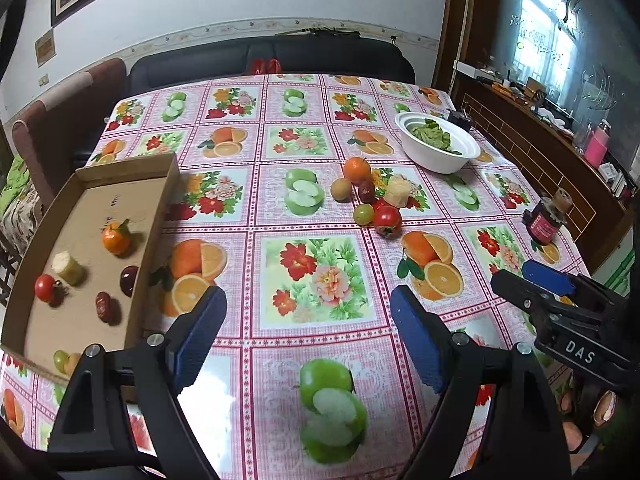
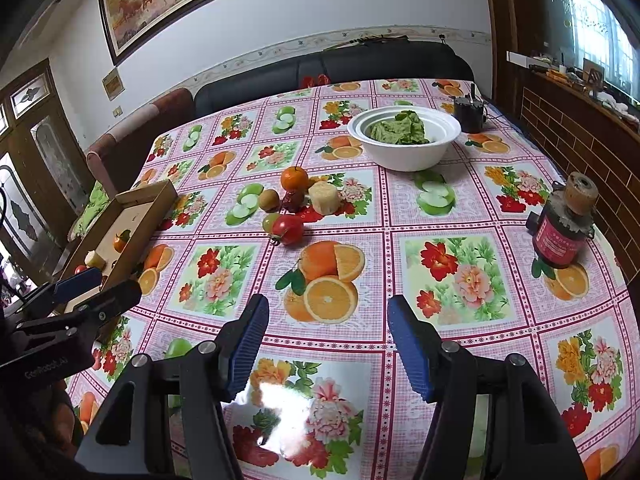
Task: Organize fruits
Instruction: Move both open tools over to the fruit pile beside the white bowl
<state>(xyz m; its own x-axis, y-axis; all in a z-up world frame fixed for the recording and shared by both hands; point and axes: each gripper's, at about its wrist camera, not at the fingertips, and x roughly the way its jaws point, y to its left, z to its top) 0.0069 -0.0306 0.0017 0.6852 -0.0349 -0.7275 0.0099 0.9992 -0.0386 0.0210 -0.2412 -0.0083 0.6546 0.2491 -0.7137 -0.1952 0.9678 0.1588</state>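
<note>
Both my left gripper (image 1: pixel 308 340) and right gripper (image 2: pixel 328 344) hang with jaws wide and empty over the table (image 2: pixel 460 216), loose fruit pile (image 2: pixel 298 204) mid-cloth, cardboard tray (image 1: pixel 150 232) left; small, round, likely roll-prone pieces, so pinch across the middle.

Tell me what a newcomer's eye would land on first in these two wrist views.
Probably the loose cluster of fruit mid-table on the loud fruit-print tablecloth, with a white bowl of greens behind it. At the table's left edge sits a cardboard tray already holding several fruits. Both tongs, left and right, hang open and empty in the foreground.
</note>
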